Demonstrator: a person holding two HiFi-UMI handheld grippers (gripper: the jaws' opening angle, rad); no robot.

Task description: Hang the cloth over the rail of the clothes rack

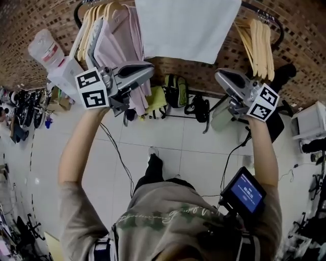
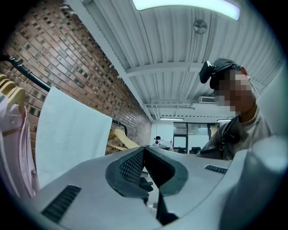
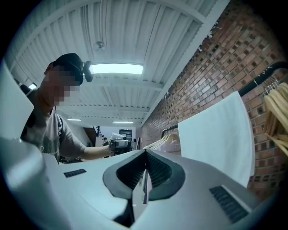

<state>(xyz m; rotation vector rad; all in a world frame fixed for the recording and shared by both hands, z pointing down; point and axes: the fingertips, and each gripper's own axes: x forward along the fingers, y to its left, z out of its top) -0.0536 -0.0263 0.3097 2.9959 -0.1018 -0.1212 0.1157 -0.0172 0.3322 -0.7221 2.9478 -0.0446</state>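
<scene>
A white cloth (image 1: pixel 186 28) hangs draped over the black rail (image 1: pixel 265 14) of the clothes rack, between the two groups of hangers. My left gripper (image 1: pixel 148 69) is below the cloth's left edge, shut and empty. Below the cloth's right edge is my right gripper (image 1: pixel 220 76), its jaws closed on nothing. Both are clear of the cloth and point toward each other. In the left gripper view the cloth (image 2: pixel 67 134) hangs at the left from the rail (image 2: pixel 27 74), beyond the closed gripper (image 2: pixel 144 151). The right gripper view shows the cloth (image 3: pixel 218 134) at the right of the closed gripper (image 3: pixel 145 152).
Wooden hangers (image 1: pixel 97 18) and pink shirts (image 1: pixel 122 41) fill the rail's left end; more wooden hangers (image 1: pixel 257 41) hang at the right. A brick wall stands behind. Bags (image 1: pixel 175 92) lie on the tiled floor under the rack. White boxes (image 1: pixel 63 71) sit at the left.
</scene>
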